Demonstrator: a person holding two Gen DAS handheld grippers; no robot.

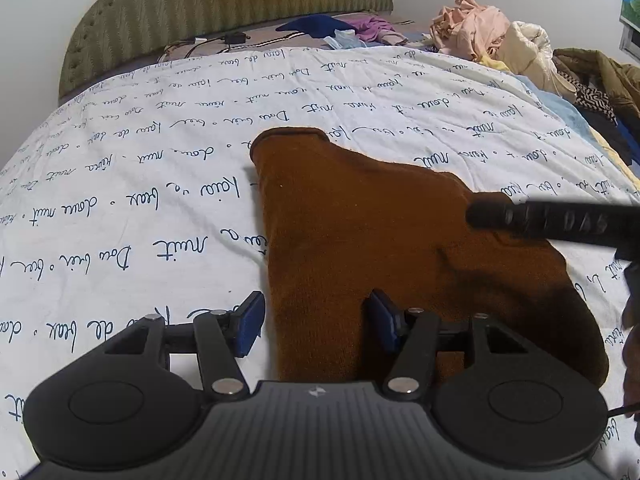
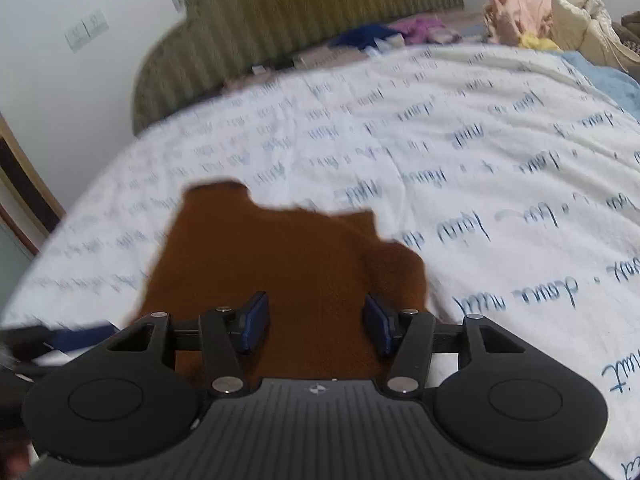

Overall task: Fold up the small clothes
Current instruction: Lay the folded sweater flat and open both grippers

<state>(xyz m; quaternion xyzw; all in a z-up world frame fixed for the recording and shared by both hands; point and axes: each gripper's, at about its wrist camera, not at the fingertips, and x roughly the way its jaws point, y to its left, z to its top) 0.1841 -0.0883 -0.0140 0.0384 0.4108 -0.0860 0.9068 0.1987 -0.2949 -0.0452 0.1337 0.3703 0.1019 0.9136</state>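
We see a bed covered by a white quilt printed with dark script; it fills most of both views. Landmark: the brown garment, lying flat on the quilt near its middle, its near end running under both grippers.

Beyond the garment, the olive padded headboard stands against a white wall. Beyond and right of the garment, a heap of loose clothes piles along the quilt's far right edge. Directly past the garment, blue and purple items lie by the headboard.

Left of the garment we get wide bare quilt, open room out to the edge. Right of it a narrower strip before the heap.

Garment edges: left side straight, a narrow dark-trimmed end farthest from us, right side sloping out to a rounded near corner.

Left gripper hangs over the garment's near left edge, jaws parted, nothing pinched; one blue pad over quilt, the other over cloth.

Right gripper sits over the garment's near end, jaws apart, released; cloth shows between the pads but we see no pinch. Right view is motion-blurred.
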